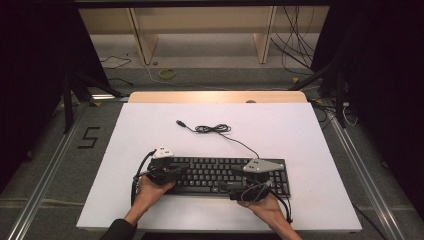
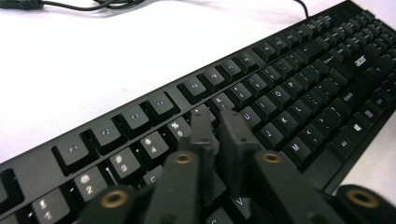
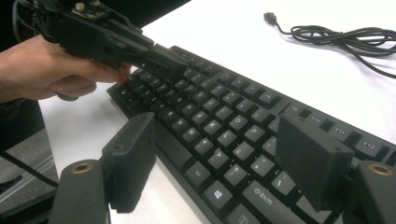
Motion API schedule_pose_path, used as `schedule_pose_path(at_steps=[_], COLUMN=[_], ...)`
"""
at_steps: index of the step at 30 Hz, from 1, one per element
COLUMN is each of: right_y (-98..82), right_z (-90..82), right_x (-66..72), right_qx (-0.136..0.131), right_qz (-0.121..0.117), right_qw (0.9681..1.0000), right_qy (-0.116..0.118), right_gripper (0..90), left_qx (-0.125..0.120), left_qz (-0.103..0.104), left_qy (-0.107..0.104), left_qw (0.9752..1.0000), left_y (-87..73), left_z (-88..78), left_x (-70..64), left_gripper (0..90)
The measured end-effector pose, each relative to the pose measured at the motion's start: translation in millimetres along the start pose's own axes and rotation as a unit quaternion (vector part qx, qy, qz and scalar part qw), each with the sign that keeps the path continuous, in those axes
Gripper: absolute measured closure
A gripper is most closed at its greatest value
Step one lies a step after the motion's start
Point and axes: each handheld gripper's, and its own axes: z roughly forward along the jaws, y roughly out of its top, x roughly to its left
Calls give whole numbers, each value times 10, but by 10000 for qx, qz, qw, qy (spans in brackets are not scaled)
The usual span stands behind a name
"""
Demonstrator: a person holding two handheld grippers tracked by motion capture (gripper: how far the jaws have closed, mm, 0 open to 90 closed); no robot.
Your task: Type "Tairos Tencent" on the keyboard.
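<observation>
- The left gripper [image 1: 176, 169] has its fingers [image 2: 203, 135] pressed together with nothing between them, tips over the keyboard's [image 1: 220, 175] left-hand letter keys.
- The right gripper [image 3: 219, 163] has its fingers [image 3: 130, 158] spread wide above the keys, holding nothing.
- The keyboard lies near the front edge of the white surface [image 1: 300, 130], its cable [image 1: 212, 129] coiled farther back.
- Whether the left tips touch a key is hard to make out.

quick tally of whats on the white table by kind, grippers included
keyboard: 1
cable with its plug: 1
left gripper, jaws shut: 1
right gripper, jaws open: 1
total: 4
</observation>
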Motion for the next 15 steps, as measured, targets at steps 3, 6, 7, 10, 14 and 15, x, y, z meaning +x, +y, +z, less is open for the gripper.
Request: schedule_pose_path(at_steps=[3, 6, 7, 10, 14, 15], right_y=[-13, -25, -28, -36, -52, -56], right_z=[-33, -56, -63, -82, -104, -108], right_x=[1, 1, -1, -3, -4, -4], right_qx=[-21, -33, -38, -55, -56, -58], right_qz=[-4, 6, 5, 13, 19, 24], right_qw=[10000, 10000, 10000, 10000, 10000, 10000], right_qy=[-20, -31, -31, -34, -48, -45], right_gripper=[292, 286, 284, 281, 280, 280], left_qx=[69, 113, 135, 204, 264, 266], left_qz=[16, 24, 3, 50, 49, 48], left_qy=[10, -10, -17, -35, -13, -19], left_qw=[10000, 9999, 9999, 9998, 9996, 9996], left_y=[2, 8, 11, 19, 19, 20], left_z=[35, 65, 77, 110, 154, 157], left_x=[9, 20, 15, 7, 0, 1], left_gripper=[887, 888, 888, 888, 888, 888])
